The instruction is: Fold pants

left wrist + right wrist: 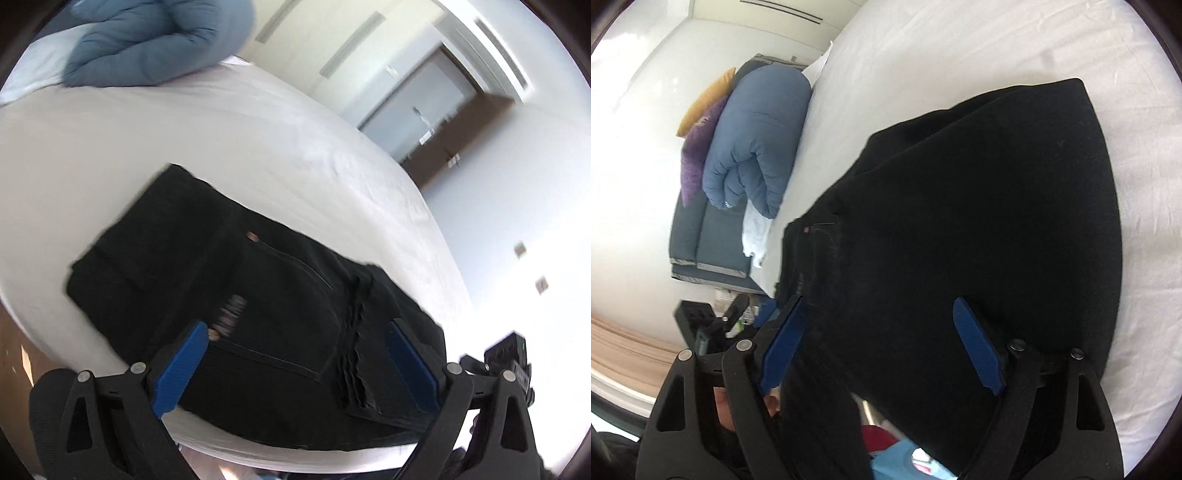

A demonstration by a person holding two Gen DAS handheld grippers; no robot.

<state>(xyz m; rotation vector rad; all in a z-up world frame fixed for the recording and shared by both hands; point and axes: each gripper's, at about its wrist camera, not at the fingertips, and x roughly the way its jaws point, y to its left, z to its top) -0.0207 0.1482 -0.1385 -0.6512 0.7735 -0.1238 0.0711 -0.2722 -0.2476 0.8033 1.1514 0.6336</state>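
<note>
The black pants [236, 295] are seen lying on the white bed [184, 140], close to its near edge, already gathered into a compact, layered rectangle. A pocket seam, a small copper rivet and a frayed hem edge are shown on the top layer. Most of the folding is judged to be done; at most a last fold or some squaring of the edges appears to be left, though the underside cannot be checked. A pale printed word is visible on the cloth near the left fingers, but it is too blurred to be read; no other writing can be made out.

The left gripper [295, 354] is held over the near end of the pants with its blue fingers spread wide, nothing clamped. The right gripper [879, 343] is likewise held with fingers apart above the dark cloth. A rolled blue duvet [757, 140] is lying at the bed's far end.
</note>
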